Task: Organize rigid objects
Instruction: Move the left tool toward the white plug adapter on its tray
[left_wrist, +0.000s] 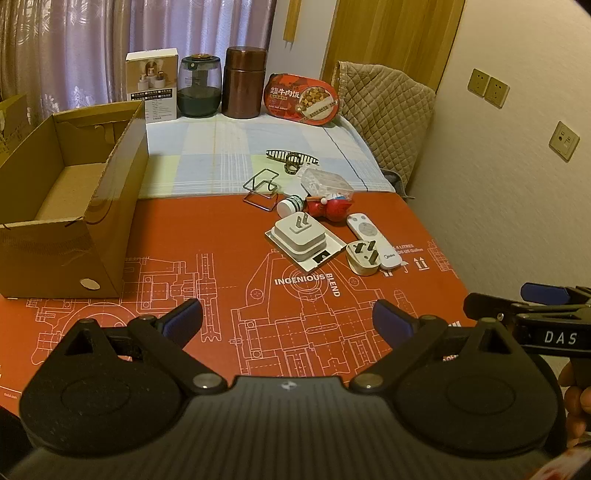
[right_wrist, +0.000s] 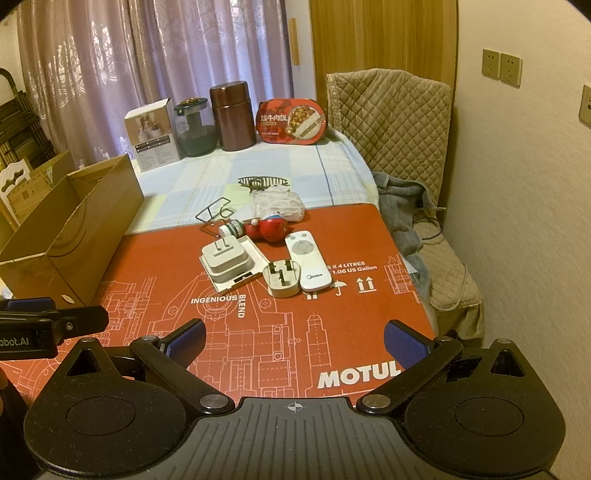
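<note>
Small objects lie in a cluster on the red printed mat (left_wrist: 207, 236): a white two-pin adapter (left_wrist: 299, 232) on a flat white scale (left_wrist: 325, 254), a white three-pin plug (left_wrist: 364, 257), a white remote (left_wrist: 373, 239), a red toy figure (left_wrist: 328, 207), a small white bottle (left_wrist: 290, 205), a wire stand (left_wrist: 261, 189), a clear plastic box (left_wrist: 325, 181) and a striped hair clip (left_wrist: 291, 158). An open cardboard box (left_wrist: 70, 199) stands at the left. My left gripper (left_wrist: 288, 321) is open and empty, well short of the cluster. My right gripper (right_wrist: 293, 341) is open and empty too; the adapter (right_wrist: 226, 258) lies ahead of it.
At the back stand a white carton (left_wrist: 153, 86), a dark glass jar (left_wrist: 199, 86), a brown canister (left_wrist: 244, 82) and a red meal tray (left_wrist: 301, 98). A quilted chair (right_wrist: 399, 122) is to the right by the wall. The mat's right edge (right_wrist: 410, 266) drops off.
</note>
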